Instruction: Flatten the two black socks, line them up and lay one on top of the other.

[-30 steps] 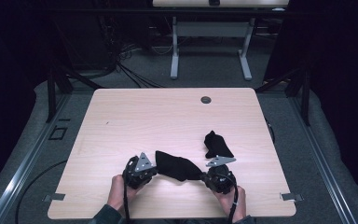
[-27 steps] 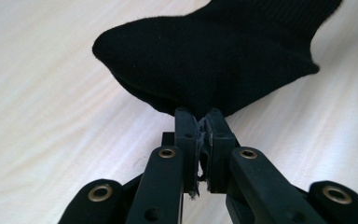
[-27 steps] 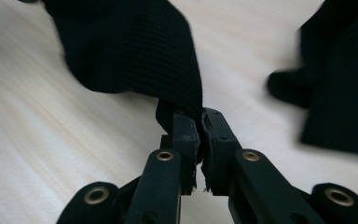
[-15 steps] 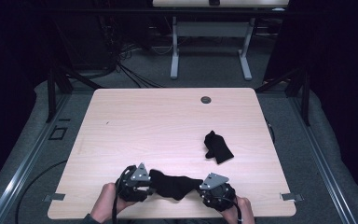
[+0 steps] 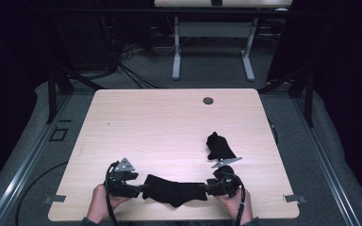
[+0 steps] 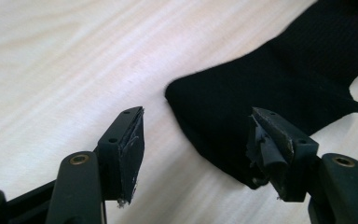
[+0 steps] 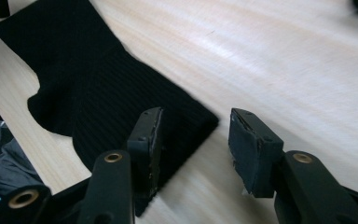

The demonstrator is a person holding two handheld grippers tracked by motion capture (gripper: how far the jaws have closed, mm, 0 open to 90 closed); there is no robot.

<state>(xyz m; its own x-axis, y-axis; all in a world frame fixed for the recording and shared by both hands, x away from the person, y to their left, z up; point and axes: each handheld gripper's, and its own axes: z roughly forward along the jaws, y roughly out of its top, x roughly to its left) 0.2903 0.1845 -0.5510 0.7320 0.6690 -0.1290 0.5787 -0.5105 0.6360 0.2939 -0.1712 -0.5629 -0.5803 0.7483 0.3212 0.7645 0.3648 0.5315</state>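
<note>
Both grippers, left (image 5: 139, 188) and right (image 5: 207, 187), are released beside a flat sock (image 5: 174, 190) near the table's (image 5: 169, 122) front edge; careless regrasping could drag it off.

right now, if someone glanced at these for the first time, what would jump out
A black sock lies stretched flat near the table's front edge, dark against the pale wood. The left gripper and right gripper sit at its two ends, jaws open. A second, crumpled black sock lies farther back to the right.
</note>
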